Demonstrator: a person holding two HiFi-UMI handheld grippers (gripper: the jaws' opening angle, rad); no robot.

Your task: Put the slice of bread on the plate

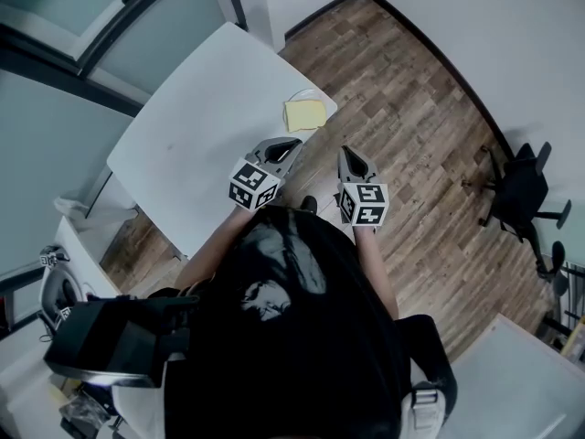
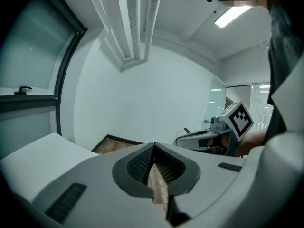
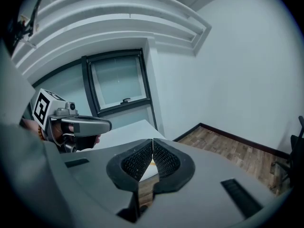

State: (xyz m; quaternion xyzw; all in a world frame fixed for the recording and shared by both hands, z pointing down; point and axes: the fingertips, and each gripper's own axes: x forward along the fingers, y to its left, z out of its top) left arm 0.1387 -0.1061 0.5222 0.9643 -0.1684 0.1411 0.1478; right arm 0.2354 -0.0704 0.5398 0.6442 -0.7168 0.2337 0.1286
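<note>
In the head view a pale yellow slice of bread (image 1: 304,114) lies on a white plate (image 1: 309,93) at the near right corner of the white table (image 1: 201,117). Both grippers hang in the air short of that corner, off the table and apart from the bread. The left gripper (image 1: 292,144) is nearer the bread and shut, with nothing between its jaws (image 2: 153,148). The right gripper (image 1: 345,152) is over the wooden floor, also shut and empty (image 3: 152,141). Each gripper shows in the other's view: the right gripper (image 2: 209,139) and the left gripper (image 3: 80,125).
Wooden floor (image 1: 411,126) runs along the table's right side. A black office chair (image 1: 521,190) stands at the far right. Windows (image 1: 55,53) line the wall behind the table. Another white surface (image 1: 521,382) lies at the bottom right, behind the person.
</note>
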